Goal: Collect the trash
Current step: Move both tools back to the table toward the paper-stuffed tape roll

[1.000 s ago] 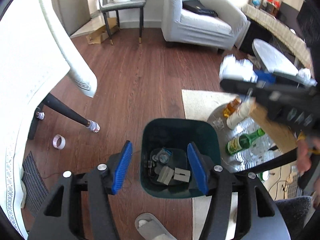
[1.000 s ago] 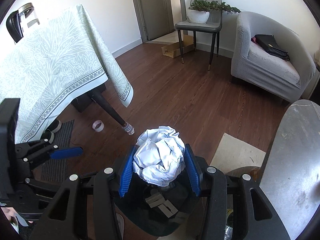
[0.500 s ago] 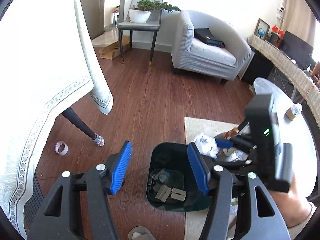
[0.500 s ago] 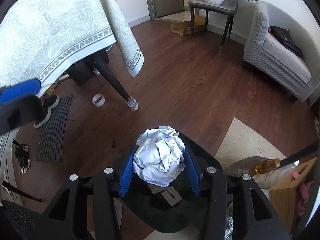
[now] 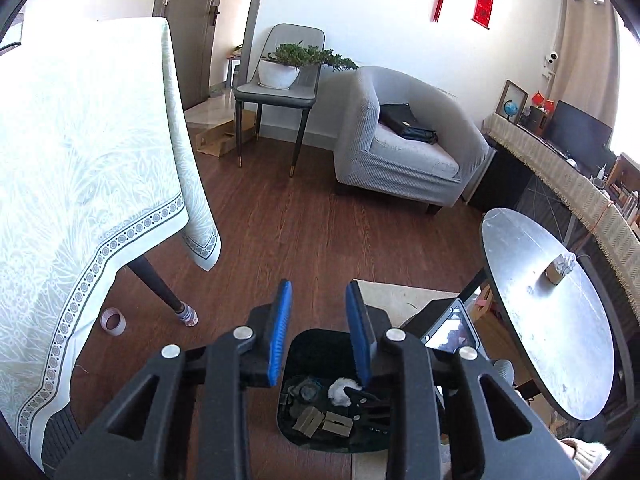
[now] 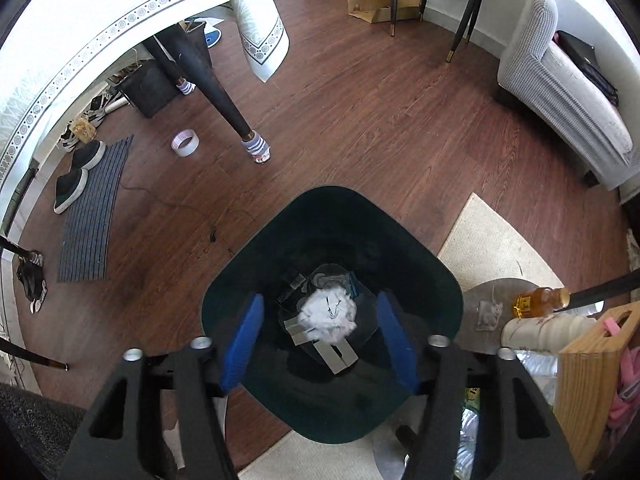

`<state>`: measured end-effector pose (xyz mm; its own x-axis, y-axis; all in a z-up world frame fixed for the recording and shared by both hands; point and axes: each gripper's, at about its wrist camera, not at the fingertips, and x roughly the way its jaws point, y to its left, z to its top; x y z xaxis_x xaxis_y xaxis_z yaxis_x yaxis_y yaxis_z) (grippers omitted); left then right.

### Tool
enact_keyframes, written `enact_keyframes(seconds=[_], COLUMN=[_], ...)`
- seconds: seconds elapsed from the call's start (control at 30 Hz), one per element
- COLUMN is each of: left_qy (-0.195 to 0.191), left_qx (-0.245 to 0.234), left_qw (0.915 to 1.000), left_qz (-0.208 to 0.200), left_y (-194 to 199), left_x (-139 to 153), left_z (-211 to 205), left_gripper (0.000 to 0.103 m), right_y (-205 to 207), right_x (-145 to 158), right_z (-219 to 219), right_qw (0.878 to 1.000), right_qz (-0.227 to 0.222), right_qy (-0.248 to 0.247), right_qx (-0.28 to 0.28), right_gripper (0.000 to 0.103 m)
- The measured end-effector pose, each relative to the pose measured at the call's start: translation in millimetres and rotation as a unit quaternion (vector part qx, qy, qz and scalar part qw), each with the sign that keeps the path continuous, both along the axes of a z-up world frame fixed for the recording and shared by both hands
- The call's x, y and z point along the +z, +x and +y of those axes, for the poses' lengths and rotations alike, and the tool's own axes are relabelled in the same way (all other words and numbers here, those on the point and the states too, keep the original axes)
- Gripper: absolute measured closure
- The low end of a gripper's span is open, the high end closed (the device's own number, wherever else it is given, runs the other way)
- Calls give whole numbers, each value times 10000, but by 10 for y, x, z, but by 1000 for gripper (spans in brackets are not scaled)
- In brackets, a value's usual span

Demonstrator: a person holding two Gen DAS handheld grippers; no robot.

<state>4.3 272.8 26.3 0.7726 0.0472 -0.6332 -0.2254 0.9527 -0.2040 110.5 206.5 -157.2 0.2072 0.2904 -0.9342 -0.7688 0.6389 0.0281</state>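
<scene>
A dark green trash bin stands on the wood floor. A crumpled white paper ball lies inside it on grey card scraps, and it also shows in the left wrist view. My right gripper is open and empty just above the bin's mouth. My left gripper is open and empty, higher up, with the bin below its fingers. A small crumpled piece sits on the round grey table.
A cloth-covered table and its leg stand left. A tape roll, mat and shoes lie on the floor. Bottles and a wooden box sit right of the bin. A grey armchair stands behind.
My right gripper opened and the paper ball dropped into the bin. My left gripper rose and tilted up toward the room.
</scene>
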Motion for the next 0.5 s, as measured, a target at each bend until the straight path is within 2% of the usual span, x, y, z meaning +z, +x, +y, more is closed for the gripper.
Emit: enact_keyframes(seconds=[0.27,0.37,0.5], left_qy=[104,94,34], left_qx=[95,143,204], left_qw=[9995,9990,9984], left_qz=[-292,-410,-523], left_y=[-21,-54,-55], left_x=[239,327,404], left_z=[-92,-132,-187], left_gripper=[73,73,74], right_y=[-17,-3,-3], right_x=[201,413,782], right_z=[-76,-152,-290], right_qw=[9995,9980,9940], right_qz=[-132,-144,-421], right_qy=[290,609,1012], right_qx=[63,48,-36], right_gripper=[35,35,35])
